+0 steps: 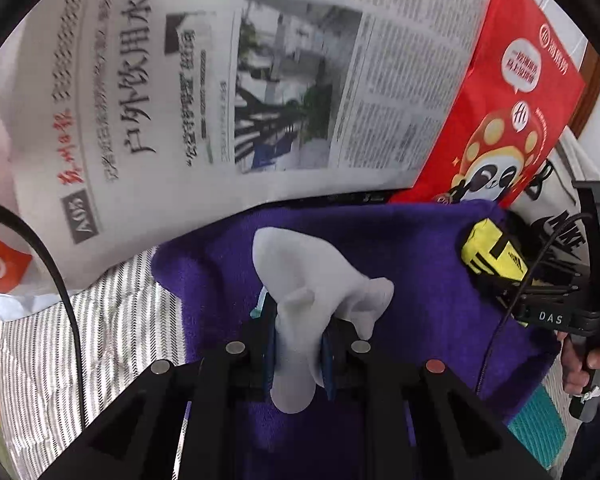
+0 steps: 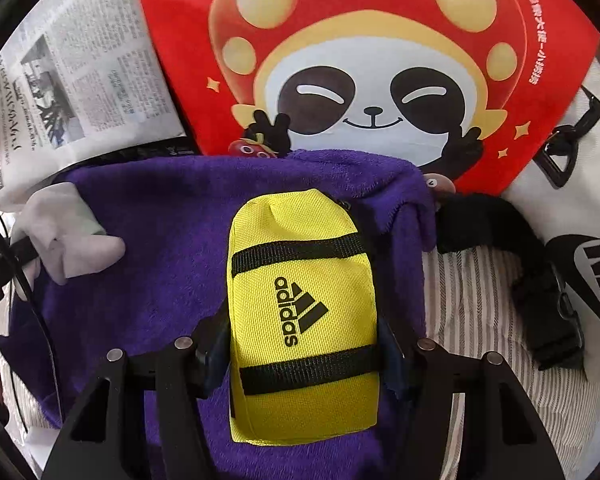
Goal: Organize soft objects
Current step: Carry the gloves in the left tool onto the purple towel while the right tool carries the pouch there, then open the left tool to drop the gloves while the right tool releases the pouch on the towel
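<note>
My left gripper point(image 1: 300, 340) is shut on a pale grey-white sock point(image 1: 300, 276), which bunches up above the pads and hangs a little below them. It hovers over a purple towel point(image 1: 400, 248) spread on the striped surface. In the right wrist view, my right gripper point(image 2: 304, 356) is shut on a yellow adidas pouch point(image 2: 304, 320), gripped by its long sides, also above the purple towel point(image 2: 160, 240). The sock point(image 2: 68, 232) shows at the left of that view, and the pouch point(image 1: 488, 248) shows at the right of the left wrist view.
A newspaper point(image 1: 260, 80) and a red panda-print bag point(image 2: 372, 80) lie beyond the towel. A white Nike bag point(image 2: 580, 220) with a black buckled strap point(image 2: 548, 304) sits at the right. Striped fabric point(image 2: 480, 300) covers the surface. A person's hand point(image 1: 588, 364) holds the right gripper's handle.
</note>
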